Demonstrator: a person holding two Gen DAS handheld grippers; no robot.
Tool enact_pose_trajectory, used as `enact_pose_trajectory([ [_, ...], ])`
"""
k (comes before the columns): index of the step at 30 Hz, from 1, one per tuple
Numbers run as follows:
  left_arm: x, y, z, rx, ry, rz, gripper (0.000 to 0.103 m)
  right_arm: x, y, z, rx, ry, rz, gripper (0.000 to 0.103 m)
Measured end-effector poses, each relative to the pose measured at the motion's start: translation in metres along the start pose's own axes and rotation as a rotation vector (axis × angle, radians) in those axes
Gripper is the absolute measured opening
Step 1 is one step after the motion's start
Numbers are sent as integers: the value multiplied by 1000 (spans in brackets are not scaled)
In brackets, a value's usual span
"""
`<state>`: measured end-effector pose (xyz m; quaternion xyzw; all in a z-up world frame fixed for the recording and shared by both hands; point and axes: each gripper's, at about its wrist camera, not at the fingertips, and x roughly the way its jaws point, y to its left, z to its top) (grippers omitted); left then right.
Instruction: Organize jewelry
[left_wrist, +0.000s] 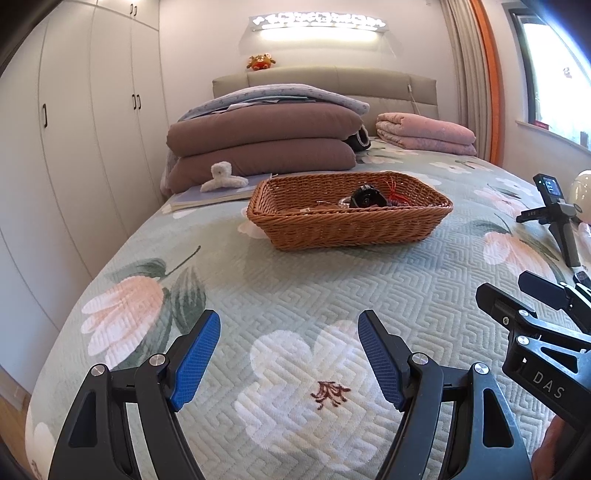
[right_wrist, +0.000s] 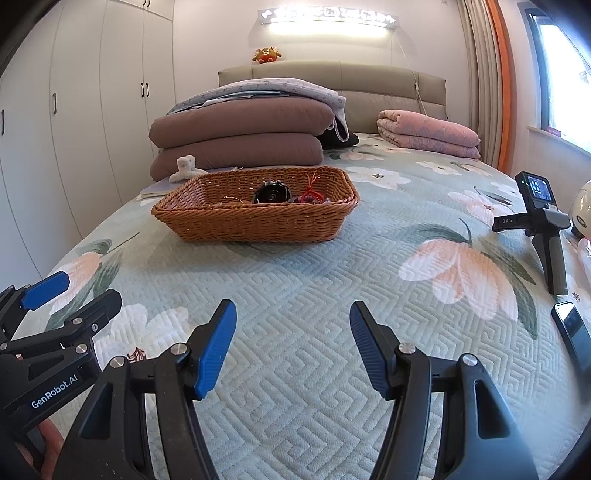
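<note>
the left gripper (left_wrist: 289, 325) hangs low over the bedspread (left_wrist: 295, 295) with its two blue pads wide apart and nothing between them. the right gripper (right_wrist: 293, 315) is beside it, also low over the bedspread, and its blue pads stand wide apart too, with nothing held. in the left wrist view the right gripper comes in at the right edge; in the right wrist view the left gripper comes in at the left edge, so the two are close side by side.

further up the bed stands a brown wicker basket (left_wrist: 351, 225) on the bedspread, well apart from both grippers. the jewelry lies inside it: a round black piece (left_wrist: 365, 197) near the middle, a red tassel piece (left_wrist: 397, 197) just beside it on the right, and thin silvery chains (left_wrist: 328, 205) on the left of the black piece. the small details of these pieces are too small to tell.

behind the basket are folded brown quilts (left_wrist: 262, 144) and a white fluffy hair clip (left_wrist: 223, 177) on a flat pale book. a pink folded blanket (left_wrist: 424, 134) lies near the headboard. at the right, a black stand with a small screen (right_wrist: 537, 206) rests on the bed, and a dark phone (right_wrist: 572, 332) lies near it.
</note>
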<state>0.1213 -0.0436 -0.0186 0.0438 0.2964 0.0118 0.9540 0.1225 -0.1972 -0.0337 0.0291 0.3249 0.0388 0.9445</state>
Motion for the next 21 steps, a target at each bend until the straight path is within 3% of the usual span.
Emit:
enact_pose_trajectory([
  [21,0,4,2,-18,-7,32,78,4,0,-1,-2,9,4,66],
])
